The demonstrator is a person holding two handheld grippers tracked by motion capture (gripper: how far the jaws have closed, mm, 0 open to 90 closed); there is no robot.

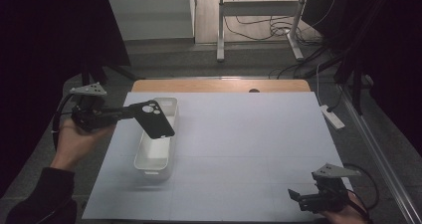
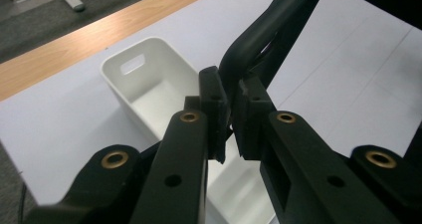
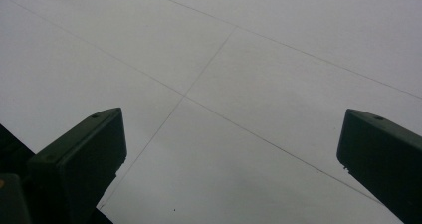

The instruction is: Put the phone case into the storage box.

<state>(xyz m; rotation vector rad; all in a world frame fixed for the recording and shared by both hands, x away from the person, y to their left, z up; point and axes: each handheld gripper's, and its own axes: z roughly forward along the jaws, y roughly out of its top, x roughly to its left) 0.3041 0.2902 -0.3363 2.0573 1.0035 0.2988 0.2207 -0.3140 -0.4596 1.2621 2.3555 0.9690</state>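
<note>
Holding the black phone case (image 1: pixel 155 119) pinched by its edge in your left gripper (image 1: pixel 130 112) above the white bin (image 1: pixel 169 103), you've done the pickup — lowering and release remain — with your right gripper (image 1: pixel 297 196) wide, idle.

White bin (image 1: pixel 157 154) on table (image 1: pixel 249 149)

No lettering, brand, number or sign is showing legibly anywhere; the black phone case (image 2: pixel 271 32) pinched between the left gripper's (image 2: pixel 231 115) jaws is showing a plain surface, and the white bin (image 2: pixel 149 92) lying just beyond those jaws is looking unmarked too, though the light is probably too dim to reveal small print
</note>
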